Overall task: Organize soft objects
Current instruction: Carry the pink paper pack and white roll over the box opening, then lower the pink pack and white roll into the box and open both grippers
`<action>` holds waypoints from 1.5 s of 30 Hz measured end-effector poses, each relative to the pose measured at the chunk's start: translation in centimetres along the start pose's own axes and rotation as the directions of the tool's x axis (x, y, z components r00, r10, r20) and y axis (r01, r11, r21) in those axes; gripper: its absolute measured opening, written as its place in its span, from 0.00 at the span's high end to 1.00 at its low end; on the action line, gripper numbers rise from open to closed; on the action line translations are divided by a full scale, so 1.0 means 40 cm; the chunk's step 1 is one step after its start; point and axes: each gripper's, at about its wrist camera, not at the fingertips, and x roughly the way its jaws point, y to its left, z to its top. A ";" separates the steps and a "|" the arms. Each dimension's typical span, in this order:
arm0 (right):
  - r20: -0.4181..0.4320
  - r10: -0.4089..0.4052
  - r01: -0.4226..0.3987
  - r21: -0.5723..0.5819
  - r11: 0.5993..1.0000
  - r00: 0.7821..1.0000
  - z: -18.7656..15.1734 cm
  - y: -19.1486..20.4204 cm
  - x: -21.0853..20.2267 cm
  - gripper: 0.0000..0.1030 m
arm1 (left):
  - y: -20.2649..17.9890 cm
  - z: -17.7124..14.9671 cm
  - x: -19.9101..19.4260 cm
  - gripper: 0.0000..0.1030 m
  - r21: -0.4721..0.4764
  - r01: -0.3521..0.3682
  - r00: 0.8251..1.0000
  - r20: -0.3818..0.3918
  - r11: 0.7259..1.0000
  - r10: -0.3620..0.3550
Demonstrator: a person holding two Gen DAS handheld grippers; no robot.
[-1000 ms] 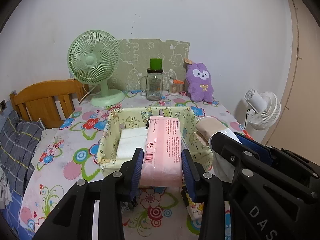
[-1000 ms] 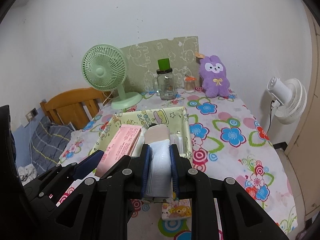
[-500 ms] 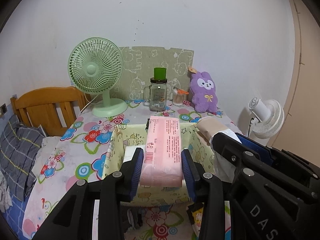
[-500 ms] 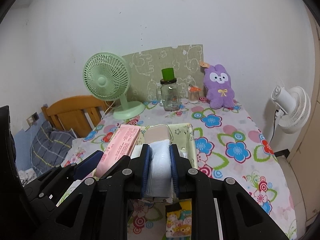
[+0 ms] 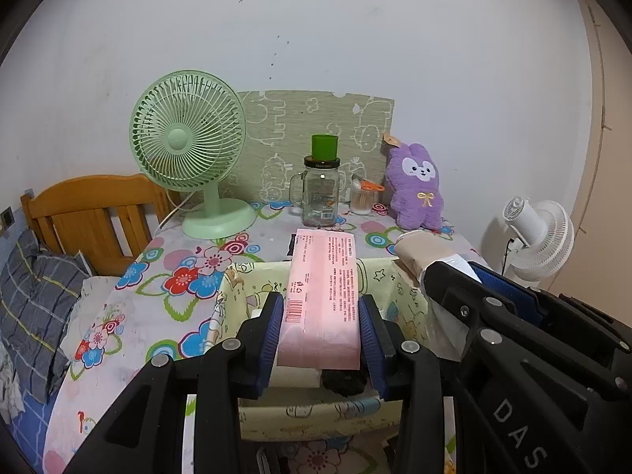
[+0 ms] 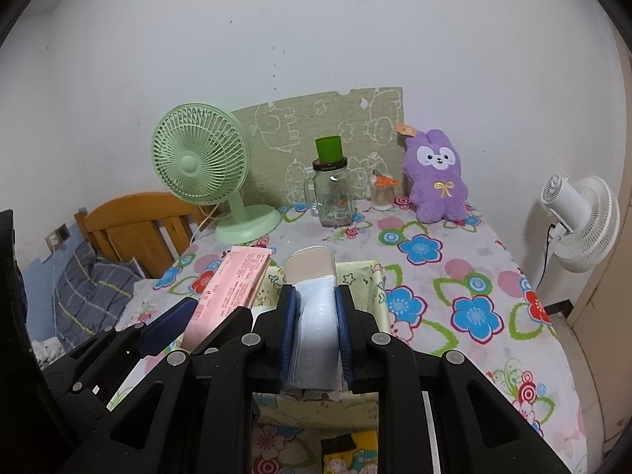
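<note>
Pink pack [image 5: 322, 296] clamped in left tool [image 5: 320, 330], over basket [image 5: 312, 414].

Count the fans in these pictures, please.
2. A green fan stands on the table at the back left; a white fan stands beyond the table's right edge. Others may be hidden.

Soft cloth, glossy film, hard plastic

The pink pack [image 5: 322, 296] wears shiny plastic film; the white pack [image 6: 316, 328] is in smooth, faintly glossy wrap. The basket [image 5: 407, 296] is matt printed fabric, the tablecloth [image 6: 454, 276] matt flowered cloth. The purple plush rabbit [image 6: 436, 177] looks fuzzy. The green fan [image 5: 189, 150] is smooth plastic, the jar [image 5: 320, 193] clear glass, the headboard [image 5: 91, 213] varnished wood.
</note>
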 end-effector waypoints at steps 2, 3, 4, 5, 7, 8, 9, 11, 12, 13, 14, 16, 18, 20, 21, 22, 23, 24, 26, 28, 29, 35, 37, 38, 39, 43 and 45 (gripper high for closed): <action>-0.004 0.002 -0.002 -0.001 1.000 1.000 0.001 -0.002 0.014 0.77 | 0.004 0.003 0.017 0.62 -0.003 -0.005 1.000 -0.004 1.000 0.005; -0.007 0.002 -0.002 0.000 1.000 1.000 0.002 -0.003 0.022 0.77 | 0.005 0.002 0.019 0.62 -0.003 -0.006 1.000 -0.006 1.000 0.006; -0.010 0.003 -0.003 0.000 1.000 1.000 0.002 -0.003 0.029 0.77 | 0.005 0.001 0.026 0.62 -0.005 -0.006 1.000 -0.008 1.000 0.006; -0.011 0.003 -0.003 0.000 1.000 1.000 0.002 -0.003 0.035 0.77 | 0.007 0.001 0.035 0.62 -0.005 -0.002 1.000 -0.012 1.000 0.002; -0.021 0.000 0.000 0.001 1.000 1.000 0.002 -0.005 0.051 0.77 | 0.008 -0.001 0.044 0.62 -0.004 0.006 1.000 -0.018 1.000 -0.006; -0.029 0.003 -0.003 0.004 1.000 1.000 0.002 -0.008 0.060 0.77 | 0.009 -0.004 0.049 0.62 -0.002 0.012 1.000 -0.018 1.000 -0.012; -0.033 0.005 -0.005 0.008 1.000 0.999 0.001 -0.010 0.065 0.77 | 0.010 -0.006 0.055 0.62 -0.004 0.010 1.000 -0.020 1.000 -0.010; -0.044 0.000 0.001 0.013 1.000 0.999 -0.002 -0.014 0.082 0.77 | 0.014 -0.010 0.070 0.62 -0.009 0.012 0.999 -0.032 1.000 -0.012; -0.051 -0.001 0.001 0.014 1.000 0.999 -0.004 -0.016 0.090 0.77 | 0.015 -0.012 0.075 0.62 -0.011 0.012 0.999 -0.037 1.000 -0.013; -0.060 -0.001 0.002 0.018 1.000 0.998 -0.006 -0.019 0.102 0.77 | 0.017 -0.014 0.082 0.62 -0.014 0.012 0.999 -0.043 1.000 -0.012; -0.066 -0.001 0.002 0.020 1.000 0.998 -0.007 -0.021 0.110 0.77 | 0.020 -0.017 0.088 0.62 -0.016 0.012 0.999 -0.048 1.000 -0.012; -0.078 -0.004 0.006 0.021 1.000 0.997 -0.011 -0.022 0.126 0.77 | 0.025 -0.022 0.100 0.61 -0.020 0.014 0.998 -0.059 1.000 -0.015; -0.090 -0.008 0.010 0.020 1.000 0.996 -0.014 -0.023 0.139 0.77 | 0.025 -0.027 0.107 0.61 -0.021 0.013 0.998 -0.066 1.000 -0.014; -0.102 -0.007 0.009 0.021 1.000 0.995 -0.018 -0.024 0.153 0.77 | 0.025 -0.030 0.114 0.61 -0.017 0.014 0.997 -0.073 1.000 -0.015; -0.107 -0.009 0.011 0.019 1.000 0.994 -0.019 -0.024 0.161 0.77 | 0.026 -0.032 0.118 0.61 -0.017 0.020 0.997 -0.079 1.000 -0.022; -0.110 -0.009 0.011 0.018 1.000 0.994 -0.019 -0.022 0.166 0.77 | 0.026 -0.033 0.121 0.61 -0.016 0.024 0.996 -0.082 1.000 -0.025; -0.114 -0.009 0.011 0.017 1.000 0.993 -0.020 -0.022 0.172 0.77 | 0.027 -0.035 0.125 0.60 -0.015 0.024 0.996 -0.086 1.000 -0.026; -0.117 -0.008 0.010 0.017 1.000 0.993 -0.021 -0.020 0.176 0.77 | 0.029 -0.036 0.127 0.54 -0.014 0.025 0.996 -0.089 1.000 -0.026; -0.124 -0.006 0.008 0.016 1.000 0.992 -0.023 -0.018 0.185 0.77 | 0.034 -0.040 0.132 0.45 -0.017 0.025 0.995 -0.093 1.000 -0.026; -0.130 -0.004 0.006 0.013 1.000 0.992 -0.025 -0.016 0.196 0.78 | 0.039 -0.043 0.136 0.40 -0.021 0.025 0.995 -0.099 0.999 -0.027; -0.132 -0.002 0.004 0.014 1.000 0.991 -0.025 -0.016 0.200 0.78 | 0.041 -0.043 0.138 0.39 -0.023 0.022 0.994 -0.102 0.999 -0.025; -0.154 0.028 -0.025 0.020 0.999 0.988 -0.030 -0.013 0.226 0.77 | 0.042 -0.049 0.149 0.28 -0.020 0.019 0.993 -0.118 1.000 -0.021; -0.163 0.013 -0.011 0.010 1.000 0.986 -0.033 -0.010 0.236 0.73 | 0.038 -0.050 0.154 0.26 -0.014 0.017 0.992 -0.126 1.000 -0.019; -0.171 0.002 -0.002 0.005 1.000 0.985 -0.034 -0.010 0.240 0.70 | 0.037 -0.051 0.157 0.25 -0.012 0.016 0.991 -0.132 1.000 -0.018; -0.177 -0.001 0.002 0.004 1.000 0.984 -0.035 -0.012 0.241 0.63 | 0.038 -0.052 0.159 0.24 -0.013 0.014 0.991 -0.135 1.000 -0.016; -0.159 -0.004 0.007 0.018 1.000 0.987 -0.034 -0.023 0.233 0.34 | 0.046 -0.051 0.163 0.15 -0.035 0.025 0.988 -0.152 0.999 -0.030; -0.144 0.000 0.001 0.007 1.000 0.990 -0.032 -0.022 0.225 0.26 | 0.043 -0.050 0.158 0.13 -0.035 0.026 0.988 -0.149 0.999 -0.031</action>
